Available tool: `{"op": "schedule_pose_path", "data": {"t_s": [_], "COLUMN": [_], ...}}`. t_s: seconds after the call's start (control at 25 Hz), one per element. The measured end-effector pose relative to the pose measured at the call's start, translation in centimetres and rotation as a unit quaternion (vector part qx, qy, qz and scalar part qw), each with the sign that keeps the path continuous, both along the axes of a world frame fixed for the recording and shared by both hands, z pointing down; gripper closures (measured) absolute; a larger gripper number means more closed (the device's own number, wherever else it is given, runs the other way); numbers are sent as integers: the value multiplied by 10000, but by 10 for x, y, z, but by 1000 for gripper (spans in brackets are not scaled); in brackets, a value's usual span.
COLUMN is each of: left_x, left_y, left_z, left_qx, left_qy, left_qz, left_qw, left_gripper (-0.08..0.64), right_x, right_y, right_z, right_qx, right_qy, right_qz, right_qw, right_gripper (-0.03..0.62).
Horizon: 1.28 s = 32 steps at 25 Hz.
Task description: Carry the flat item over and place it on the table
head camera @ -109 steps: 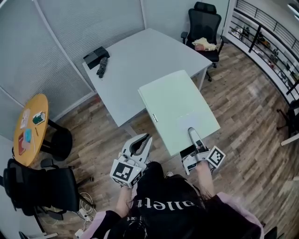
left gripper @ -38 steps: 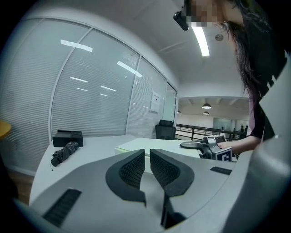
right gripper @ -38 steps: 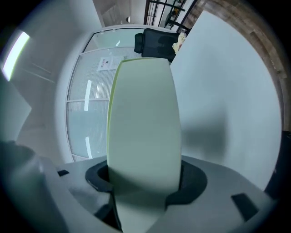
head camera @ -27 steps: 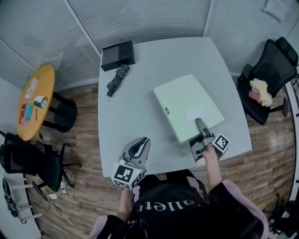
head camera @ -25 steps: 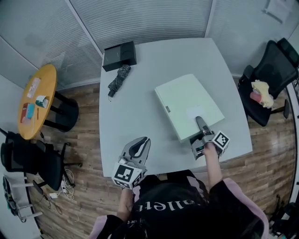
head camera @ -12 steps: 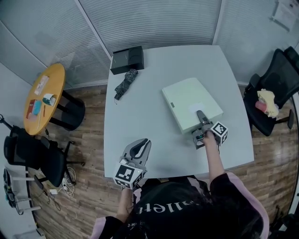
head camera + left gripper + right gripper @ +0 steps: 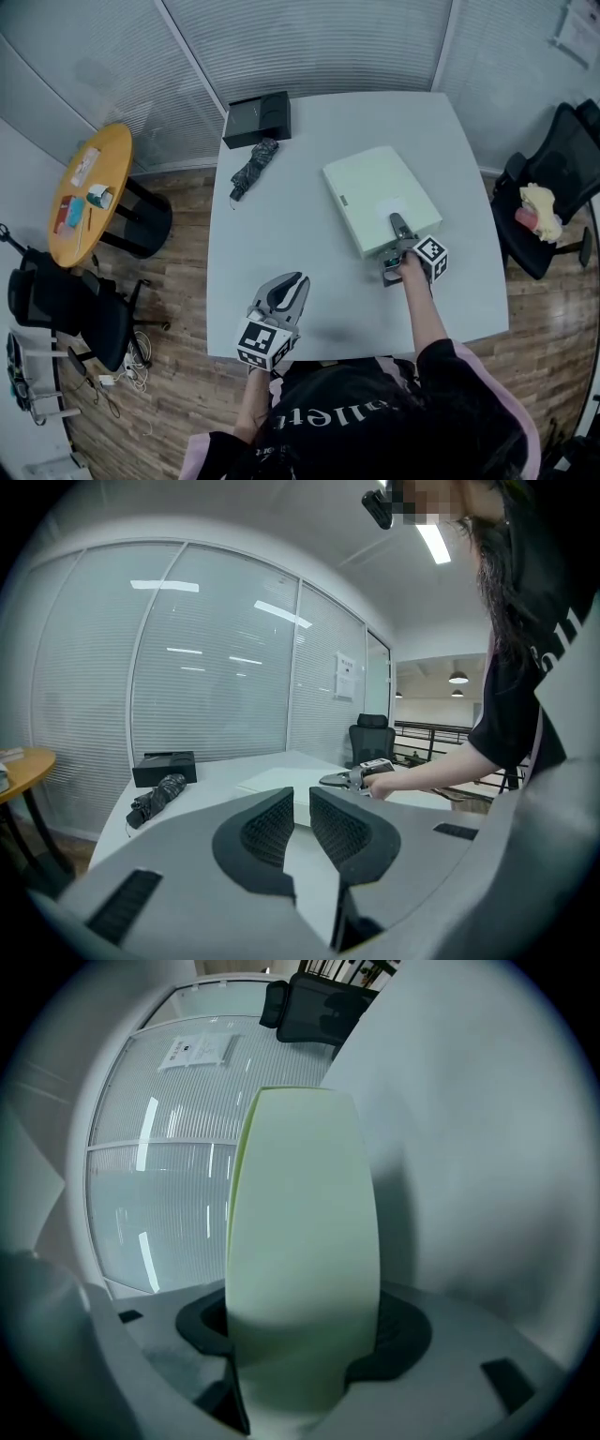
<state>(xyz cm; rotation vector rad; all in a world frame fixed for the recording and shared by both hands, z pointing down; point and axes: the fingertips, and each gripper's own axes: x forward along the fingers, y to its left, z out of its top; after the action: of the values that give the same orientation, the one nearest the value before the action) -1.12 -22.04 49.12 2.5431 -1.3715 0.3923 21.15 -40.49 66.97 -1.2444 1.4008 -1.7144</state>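
Observation:
The flat item (image 7: 375, 192) is a pale green slab, lying low on the grey table (image 7: 281, 225) right of its middle; whether it rests fully on the top I cannot tell. My right gripper (image 7: 396, 227) is shut on its near edge, one jaw above and one below. In the right gripper view the slab (image 7: 300, 1194) fills the gap between the dark pads. My left gripper (image 7: 287, 287) hovers over the table's near edge, shut and empty, its pads (image 7: 272, 827) nearly meeting. From there I see the slab (image 7: 272, 782) and the right gripper (image 7: 352, 778).
A black box (image 7: 258, 117) and a folded dark umbrella (image 7: 248, 169) lie at the table's far left. A round yellow side table (image 7: 80, 192) and a black chair (image 7: 66, 309) stand left; another chair (image 7: 553, 178) with a bundle stands right. Blinds run behind.
My right gripper has carried the flat item farther over the table, away from the person. The left gripper has stayed shut near the front edge.

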Motion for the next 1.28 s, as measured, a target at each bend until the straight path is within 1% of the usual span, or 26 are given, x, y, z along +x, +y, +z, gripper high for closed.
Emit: {"op": "schedule_pose_path", "data": {"t_s": [0.16,0.28,0.32,0.4,0.44,0.64,0.88,1.04,1.16,1.28], "left_x": [15,31,37,50,57,87,114,122,121,119], "left_y": [-24,-41,-47,-56,-61,-78,-92,-98,-100,-103], "left_z": [30,52,60,77,85,126,161,175,179,183], "left_qx": [-40,-85,-158,-333,-396,-709,-1091,-1383,-1486,-1513], "left_qy": [-277,-350,-350,-361,-385,-616,-662,-535,-554,-616], "left_qz": [232,433,505,646,705,880,908,672,634,573], "left_qw": [9993,9984,9980,9967,9960,9917,9877,9867,9853,9849], "left_gripper": [506,503,484,382,371,370,357,348,330,319], "right_x": [-2,-5,-6,-8,-9,-11,-14,-16,-20,-26], "right_y": [-9,-15,-17,-18,-18,-15,-9,-1,6,18], "right_z": [8,16,18,22,24,29,32,35,37,36], "right_qx": [-73,-117,-137,-178,-188,-221,-280,-373,-455,-449], "right_qy": [35,52,51,36,24,-12,-64,-60,29,285], "right_qz": [-10,-66,-80,-96,-102,-141,-235,-410,-745,-1283], "right_qw": [10000,9999,9999,9998,9998,9997,9993,9984,9962,9903], "right_gripper": [297,286,282,276,273,268,262,255,247,247]}}
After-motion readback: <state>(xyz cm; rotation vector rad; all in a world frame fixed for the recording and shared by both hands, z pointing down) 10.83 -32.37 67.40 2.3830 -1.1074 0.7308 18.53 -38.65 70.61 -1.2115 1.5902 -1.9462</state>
